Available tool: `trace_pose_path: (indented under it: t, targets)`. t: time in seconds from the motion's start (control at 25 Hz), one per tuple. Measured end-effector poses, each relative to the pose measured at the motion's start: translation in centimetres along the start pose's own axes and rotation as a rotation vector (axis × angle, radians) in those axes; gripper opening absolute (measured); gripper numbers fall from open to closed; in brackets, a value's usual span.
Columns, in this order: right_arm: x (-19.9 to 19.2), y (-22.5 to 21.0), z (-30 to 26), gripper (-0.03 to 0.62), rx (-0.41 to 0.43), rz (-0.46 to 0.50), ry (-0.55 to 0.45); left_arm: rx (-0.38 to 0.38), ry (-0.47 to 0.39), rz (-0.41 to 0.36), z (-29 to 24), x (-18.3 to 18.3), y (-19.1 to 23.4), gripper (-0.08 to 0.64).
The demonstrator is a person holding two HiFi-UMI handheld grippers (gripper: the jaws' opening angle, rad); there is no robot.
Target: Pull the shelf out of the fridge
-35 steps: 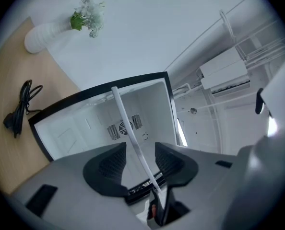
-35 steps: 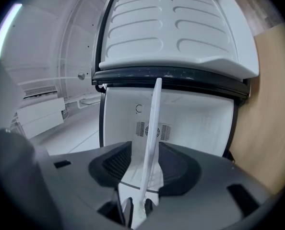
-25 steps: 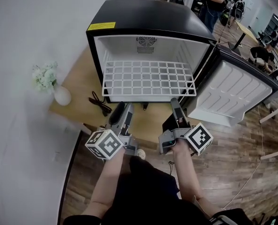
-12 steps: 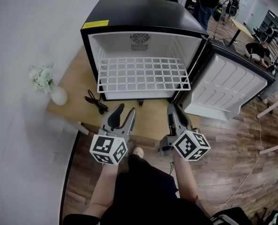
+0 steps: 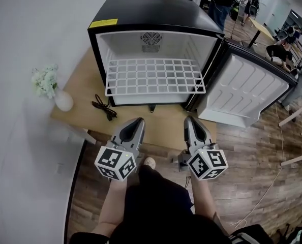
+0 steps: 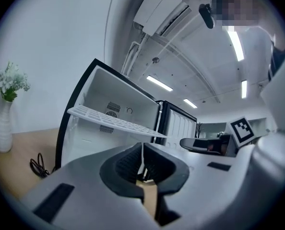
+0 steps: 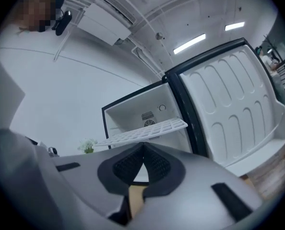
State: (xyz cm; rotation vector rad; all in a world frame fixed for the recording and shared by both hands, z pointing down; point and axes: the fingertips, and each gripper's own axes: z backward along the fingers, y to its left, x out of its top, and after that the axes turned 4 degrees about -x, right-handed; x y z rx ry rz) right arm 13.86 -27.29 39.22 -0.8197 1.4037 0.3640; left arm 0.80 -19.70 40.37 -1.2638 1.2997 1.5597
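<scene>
Shelf (image 5: 155, 77): ahead of my jaws, front edge lying across the fridge (image 5: 156, 14) mouth.
Left gripper (image 5: 137, 121): just closed, empty, facing its left corner.
Right gripper (image 5: 190, 120): just closed, empty, facing its right corner.

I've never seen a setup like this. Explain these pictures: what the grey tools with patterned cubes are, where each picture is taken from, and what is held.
No robot here: a person holds a tool in each hand, each ending in a two-jaw claw and carrying a cube of square markers. The top-down picture comes from a camera on the person's head. It shows the left claw and right claw pointing at a black fridge with its door open. Its white wire shelf juts slightly past the opening. The fridge stands on a wooden platform, beside a vase of flowers and a black cable. The other two pictures come from a camera riding on each claw, looking along its jaws. Both claws have just closed with nothing between them; neither touches the shelf.
</scene>
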Motion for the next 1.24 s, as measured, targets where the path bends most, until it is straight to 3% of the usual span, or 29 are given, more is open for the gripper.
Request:
trace_pose_path:
  t: [0.28, 1.24]
  targets:
    - [-0.1, 0.6, 1.3, -0.009, 0.008, 0.043, 0.010, 0.019, 0.014, -0.036, 0.7, -0.4, -0.7, 0.012]
    - [-0.7, 0.5, 2.3, -0.009, 0.029, -0.068, 0.027, -0.004, -0.006, 0.004, 1.1, -0.4, -2.2, 0.012]
